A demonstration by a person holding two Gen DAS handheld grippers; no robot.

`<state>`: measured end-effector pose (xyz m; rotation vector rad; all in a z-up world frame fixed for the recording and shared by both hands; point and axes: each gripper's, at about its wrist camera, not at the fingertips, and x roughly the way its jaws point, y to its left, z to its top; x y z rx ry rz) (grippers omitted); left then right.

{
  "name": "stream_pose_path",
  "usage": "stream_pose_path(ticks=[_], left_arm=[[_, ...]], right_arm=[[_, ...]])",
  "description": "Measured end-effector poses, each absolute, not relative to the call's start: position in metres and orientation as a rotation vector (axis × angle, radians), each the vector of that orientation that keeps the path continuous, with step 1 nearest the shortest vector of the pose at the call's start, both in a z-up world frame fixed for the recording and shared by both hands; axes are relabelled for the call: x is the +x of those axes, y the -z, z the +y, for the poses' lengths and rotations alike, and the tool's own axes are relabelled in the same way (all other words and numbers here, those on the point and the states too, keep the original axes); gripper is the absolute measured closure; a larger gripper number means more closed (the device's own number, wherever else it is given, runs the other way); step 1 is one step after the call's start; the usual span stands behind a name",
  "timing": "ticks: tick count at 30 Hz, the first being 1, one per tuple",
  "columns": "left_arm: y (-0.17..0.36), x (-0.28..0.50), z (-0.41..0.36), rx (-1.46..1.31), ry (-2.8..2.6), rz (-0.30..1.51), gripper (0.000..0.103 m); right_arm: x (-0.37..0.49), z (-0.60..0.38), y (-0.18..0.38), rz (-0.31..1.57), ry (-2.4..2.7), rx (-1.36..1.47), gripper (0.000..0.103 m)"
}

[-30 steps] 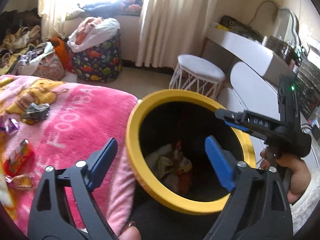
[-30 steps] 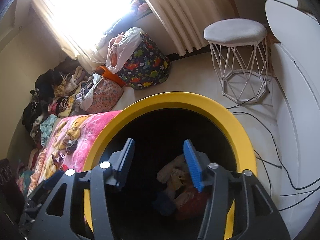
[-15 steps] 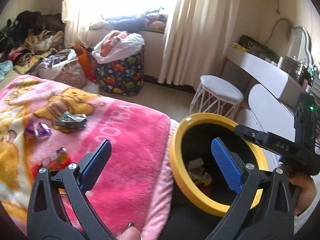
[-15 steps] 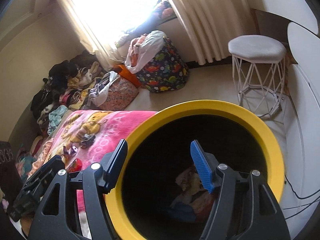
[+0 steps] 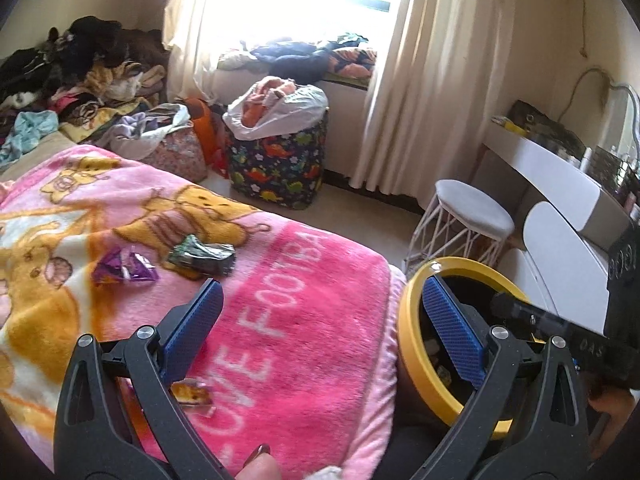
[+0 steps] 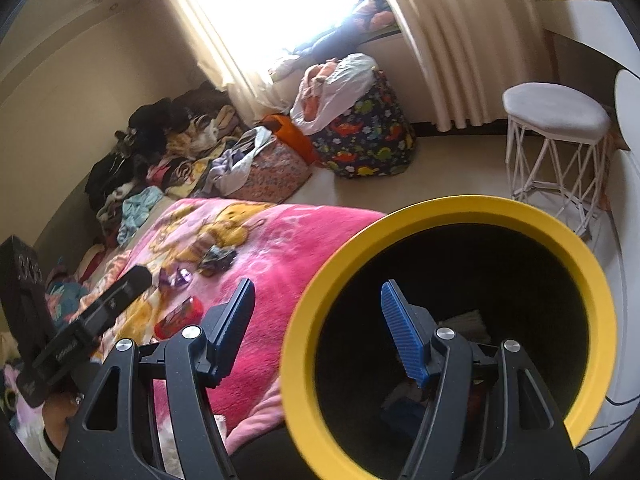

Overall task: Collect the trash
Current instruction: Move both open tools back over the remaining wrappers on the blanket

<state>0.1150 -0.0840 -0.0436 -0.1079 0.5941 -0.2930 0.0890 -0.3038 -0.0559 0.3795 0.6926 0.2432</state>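
While both claws gape empty, wrappers (image 5: 200,258) dot blanket (image 5: 304,320).

White stool (image 5: 472,210), dinosaur-print bag (image 5: 276,168), perhaps laundry.

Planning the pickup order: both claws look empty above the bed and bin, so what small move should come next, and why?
Probably swing the open left claw toward the dark crumpled wrapper on the pink blanket. Nothing sits between its pads, that wrapper lies just ahead, and the yellow-rimmed bin stands beside the bed for dropping.
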Motion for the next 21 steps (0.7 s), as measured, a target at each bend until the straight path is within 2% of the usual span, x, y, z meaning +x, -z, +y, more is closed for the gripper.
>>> stream_pose_path(ticks=[21], left_arm=[[0.045, 0.121, -0.005, -0.195, 0.142, 0.574, 0.011]], right_arm=[[0.100, -0.212, 0.056, 0.764, -0.432, 0.280, 0.040]])
